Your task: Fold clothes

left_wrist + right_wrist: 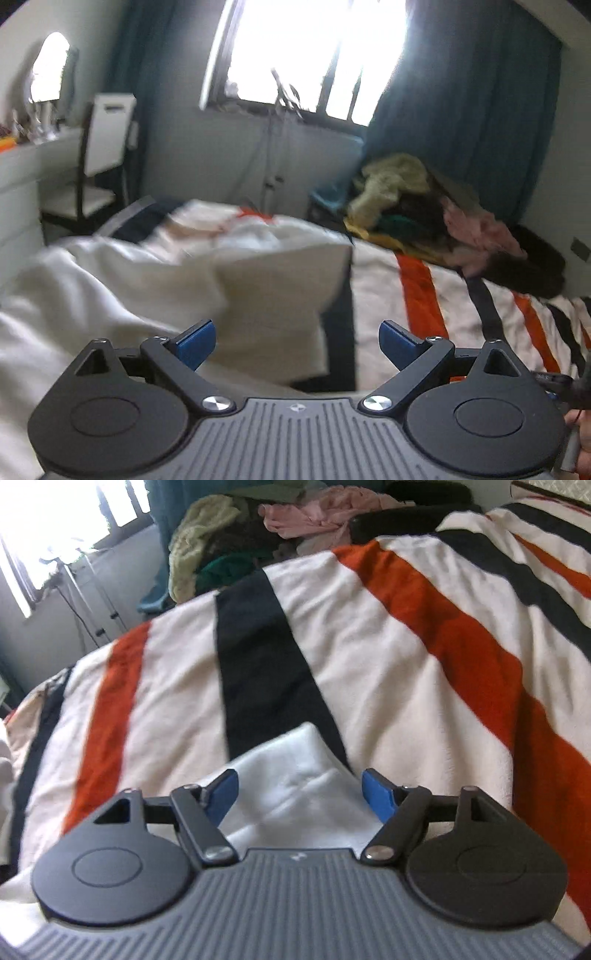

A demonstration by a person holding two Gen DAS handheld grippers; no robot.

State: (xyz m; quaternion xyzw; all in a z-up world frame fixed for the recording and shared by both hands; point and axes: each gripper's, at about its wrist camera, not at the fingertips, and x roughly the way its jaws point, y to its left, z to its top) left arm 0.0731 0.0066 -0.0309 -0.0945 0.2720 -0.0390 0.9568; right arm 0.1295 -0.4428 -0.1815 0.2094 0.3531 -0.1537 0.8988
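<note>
A white garment [155,280] lies spread and rumpled on the striped bed, blurred in the left wrist view. My left gripper [297,341] is open above its near part, its blue pads wide apart, holding nothing. In the right wrist view a corner of the white garment [295,794] lies between and under the open blue pads of my right gripper [299,794]. The pads stand either side of the cloth without closing on it.
The bed is covered by a white, orange and black striped blanket [424,664]. A pile of mixed clothes [424,206] sits at the far end of the bed, also in the right wrist view [258,535]. A chair [99,155] and desk stand at left, under a bright window [314,55].
</note>
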